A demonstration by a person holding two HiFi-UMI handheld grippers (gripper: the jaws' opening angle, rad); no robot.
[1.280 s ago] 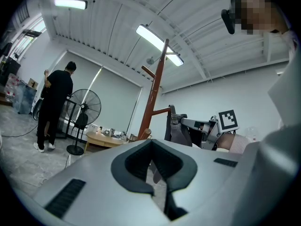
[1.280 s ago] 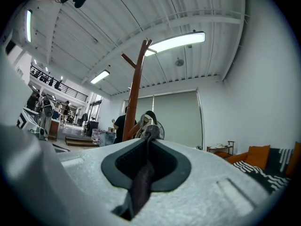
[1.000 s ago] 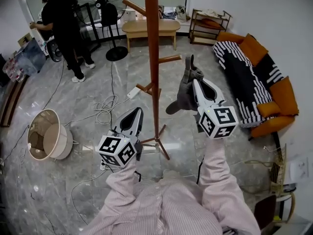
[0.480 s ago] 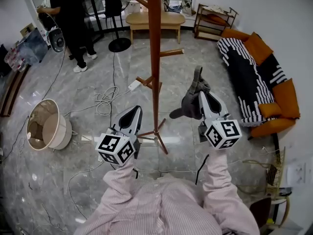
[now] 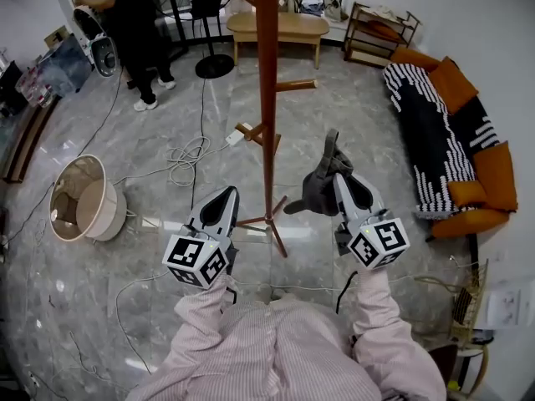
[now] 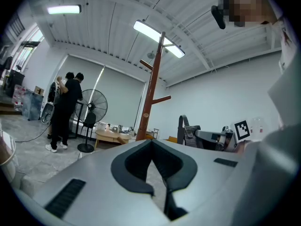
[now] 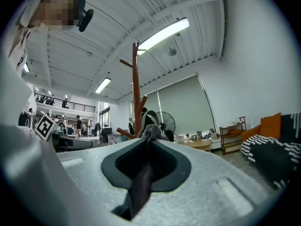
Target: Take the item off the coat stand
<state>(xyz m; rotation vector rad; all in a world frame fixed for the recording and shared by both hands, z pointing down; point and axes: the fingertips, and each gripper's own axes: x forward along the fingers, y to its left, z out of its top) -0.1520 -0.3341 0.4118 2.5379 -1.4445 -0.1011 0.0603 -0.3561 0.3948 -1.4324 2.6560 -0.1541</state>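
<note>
The wooden coat stand (image 5: 267, 98) rises in the middle of the head view, its pegs bare. My right gripper (image 5: 336, 179) is to its right, shut on a grey fabric item (image 5: 320, 184) that hangs free of the stand. In the right gripper view the grey fabric (image 7: 140, 179) runs pinched between the jaws of the right gripper (image 7: 148, 141), with the stand (image 7: 136, 93) beyond. My left gripper (image 5: 227, 195) is left of the stand's base, shut with nothing in it. The left gripper view shows its closed jaws and, to the right, the grey item (image 6: 188, 133).
A person in black (image 5: 134, 23) stands at the back left by a floor fan (image 5: 205, 32). A wooden bench (image 5: 280, 27) and a shelf (image 5: 376, 32) are at the back. A striped sofa (image 5: 443, 149) lies right. A lampshade (image 5: 79, 203) and cables (image 5: 188, 157) lie on the floor.
My right gripper has carried the grey item away from the stand's pegs and nearer to me. The left gripper has stayed shut beside the stand's base.
</note>
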